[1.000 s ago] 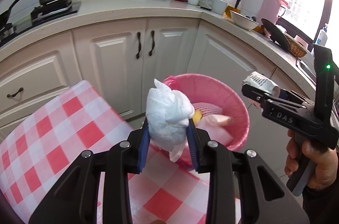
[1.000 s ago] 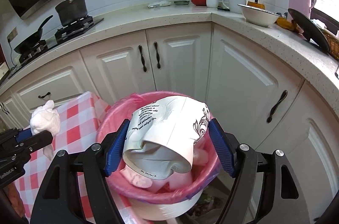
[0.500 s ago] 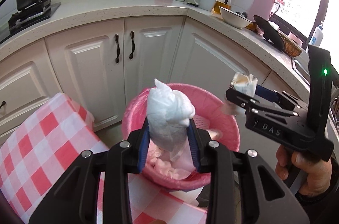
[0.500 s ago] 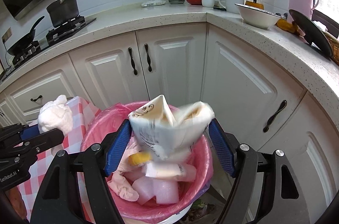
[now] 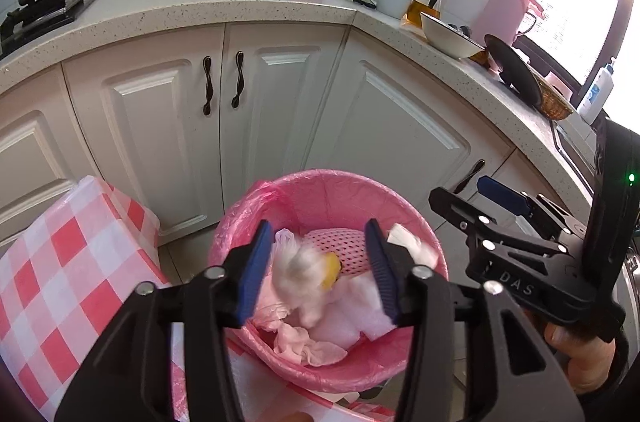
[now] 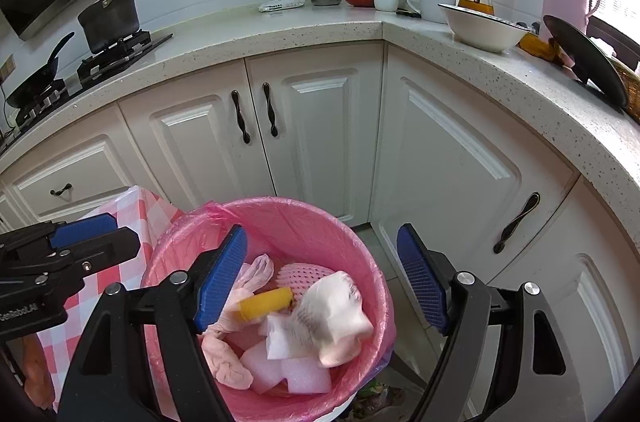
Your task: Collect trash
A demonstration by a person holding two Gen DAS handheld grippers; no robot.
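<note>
Over the pink-lined bin [image 5: 240, 222], left tongs [image 5: 316, 268] opening, blurred white tissue wad [image 5: 300, 276] loose between them above the rim, right tongs [image 6: 320, 278] wide, empty, opening, crumpled cup [image 6: 332, 314] lying inside, checked counter [image 5: 60, 262] just left.

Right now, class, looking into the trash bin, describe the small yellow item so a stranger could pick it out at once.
Find the pink-lined trash bin on the floor before the white corner cabinets. Inside, among pale tissues and white foam blocks, a short yellow cylinder lies on its side beside a pink mesh sleeve. It is the only yellow piece in the bin.
</note>
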